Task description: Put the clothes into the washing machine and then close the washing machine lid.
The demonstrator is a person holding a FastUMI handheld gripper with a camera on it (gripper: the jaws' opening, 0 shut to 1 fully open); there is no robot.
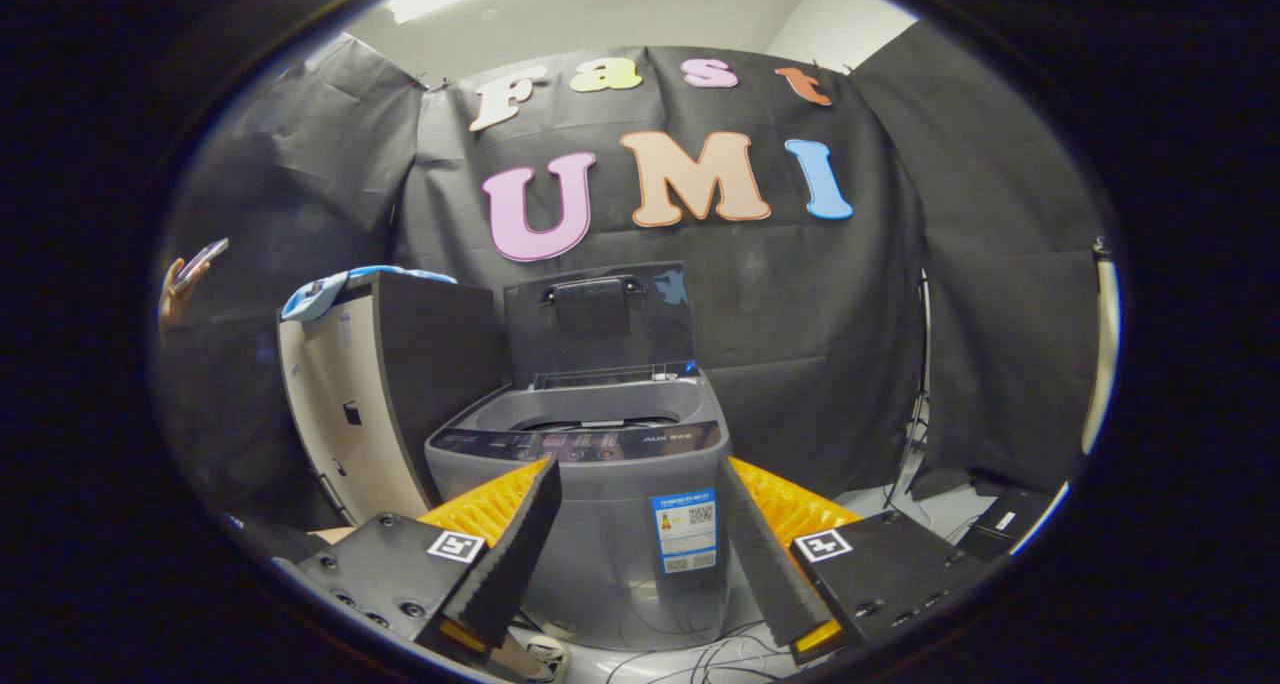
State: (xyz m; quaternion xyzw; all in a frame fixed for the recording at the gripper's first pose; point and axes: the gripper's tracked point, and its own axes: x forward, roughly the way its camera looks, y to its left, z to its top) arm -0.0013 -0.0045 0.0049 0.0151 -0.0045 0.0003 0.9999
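A grey top-loading washing machine stands just beyond my fingers, its dark lid raised upright at the back and the drum opening showing. A blue piece of clothing lies on top of a tall cabinet to the left of the machine. My gripper is open, its fingers spread in front of the machine's front panel with nothing between them.
Black cloth walls close the booth behind and to the right. Cables lie on the floor under the machine. A person's hand holding a phone is at the far left. A dark box sits on the floor at the right.
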